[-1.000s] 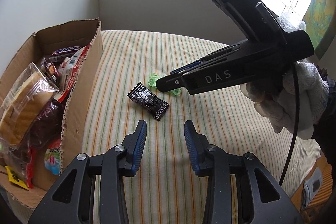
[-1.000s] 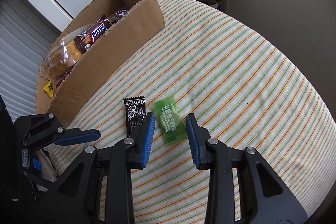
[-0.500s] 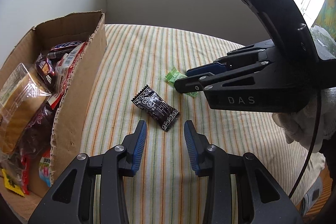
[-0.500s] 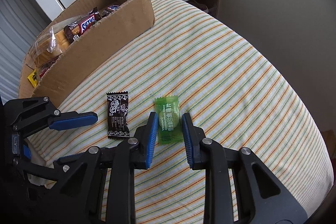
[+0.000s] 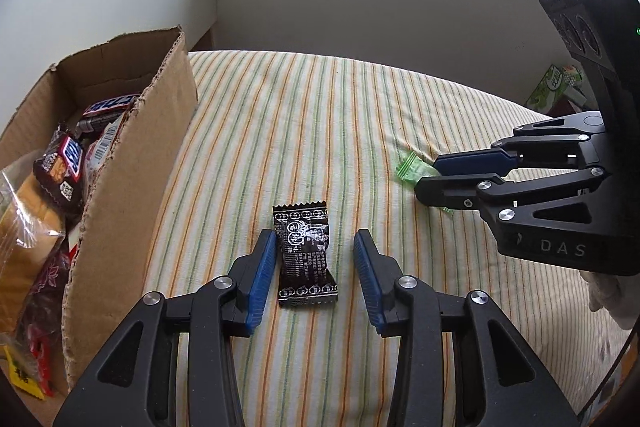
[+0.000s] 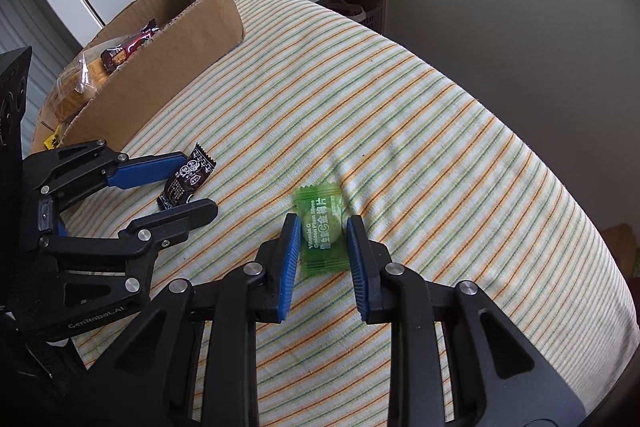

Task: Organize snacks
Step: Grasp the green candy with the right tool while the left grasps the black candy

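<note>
A black printed candy packet [image 5: 306,259] lies flat on the striped cloth [image 5: 300,127]. My left gripper [image 5: 316,239] straddles it, jaws opening; the left pad is right at the wrapper's edge and the right pad stands clear. The right wrist view shows that packet [image 6: 186,183] between the left gripper's [image 6: 196,183] fingers. My right gripper [image 6: 323,223] is shut on a green plum candy [image 6: 320,203], which rests on the cloth. In the left wrist view only a green corner of the candy [image 5: 410,169] pokes out of the right gripper [image 5: 428,175].
An open cardboard box [image 5: 132,187] at the left holds chocolate bars, a biscuit pack and other snacks; the right wrist view has the box [image 6: 168,67] at the far left. A green carton [image 5: 554,89] sits beyond the bed's right edge. Walls close the far side.
My left gripper moved forward and down until the black packet came between its fingers. My right gripper's jaws closed from wide apart onto the green candy.
</note>
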The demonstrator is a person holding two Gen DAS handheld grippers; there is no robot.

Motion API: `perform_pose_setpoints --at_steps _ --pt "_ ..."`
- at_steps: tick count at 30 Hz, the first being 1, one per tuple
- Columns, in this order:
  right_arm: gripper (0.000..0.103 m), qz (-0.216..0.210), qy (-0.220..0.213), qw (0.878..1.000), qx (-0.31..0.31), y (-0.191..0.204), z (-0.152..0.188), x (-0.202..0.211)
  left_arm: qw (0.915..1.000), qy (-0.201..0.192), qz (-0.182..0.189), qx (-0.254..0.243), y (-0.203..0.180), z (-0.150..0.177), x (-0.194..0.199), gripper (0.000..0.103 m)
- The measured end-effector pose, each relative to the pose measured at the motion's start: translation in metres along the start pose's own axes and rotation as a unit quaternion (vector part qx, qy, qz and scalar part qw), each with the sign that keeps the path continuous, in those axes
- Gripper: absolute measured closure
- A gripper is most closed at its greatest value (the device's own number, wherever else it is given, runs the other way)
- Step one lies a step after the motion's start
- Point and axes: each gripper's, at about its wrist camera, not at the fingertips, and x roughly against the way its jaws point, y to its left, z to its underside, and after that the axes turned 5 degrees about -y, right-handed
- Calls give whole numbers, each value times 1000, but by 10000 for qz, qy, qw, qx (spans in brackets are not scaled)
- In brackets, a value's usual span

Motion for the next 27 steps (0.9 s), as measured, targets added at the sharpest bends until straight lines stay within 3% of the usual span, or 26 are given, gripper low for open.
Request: perform_pose_setpoints --at_steps 4,8,13,27 --pt "80 91 -20 9999 46 0 5 4 9998 -67 -54 -162 -3 5 3 65" --pt "80 264 -6 9996 87 16 -2 -4 9995 -101 -58 -310 -11 13 13 79" --pt "80 480 13 9988 113 25 8 2 9992 -109 61 -367 -12 19 18 79" --pt "81 472 -62 9983 -339 35 45 41 9974 -334 465 -428 -16 36 71 80"
